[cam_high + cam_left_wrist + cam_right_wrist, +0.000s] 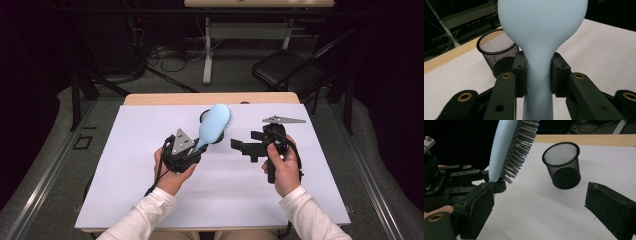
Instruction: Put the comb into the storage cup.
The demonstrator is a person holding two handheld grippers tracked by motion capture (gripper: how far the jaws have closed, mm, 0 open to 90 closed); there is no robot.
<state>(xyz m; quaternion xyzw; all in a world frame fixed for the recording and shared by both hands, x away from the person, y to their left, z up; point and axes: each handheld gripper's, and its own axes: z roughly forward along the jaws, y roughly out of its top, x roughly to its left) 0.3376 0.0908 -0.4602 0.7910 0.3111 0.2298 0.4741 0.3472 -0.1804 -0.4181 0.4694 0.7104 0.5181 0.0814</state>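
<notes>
A light blue hairbrush (215,125) points up and away over the table, and my left gripper (199,150) is shut on its handle. In the left gripper view both pads press the narrow neck of the hairbrush (541,37), with my left gripper (538,72) closed around it. My right gripper (246,142) hangs to the right of the brush, jaws open and turned toward it with nothing between them. The right gripper view has the bristle side of the hairbrush (504,152) at upper left, beyond my open right gripper (544,207).
A black mesh cup (562,166) stands on the white sheet (150,190) behind the brush, and the brush head partly hides that mesh cup (204,117). The mesh cup (497,50) opens upward. A wooden table edge (210,98) runs along the far side; a dark chair (285,70) stands beyond.
</notes>
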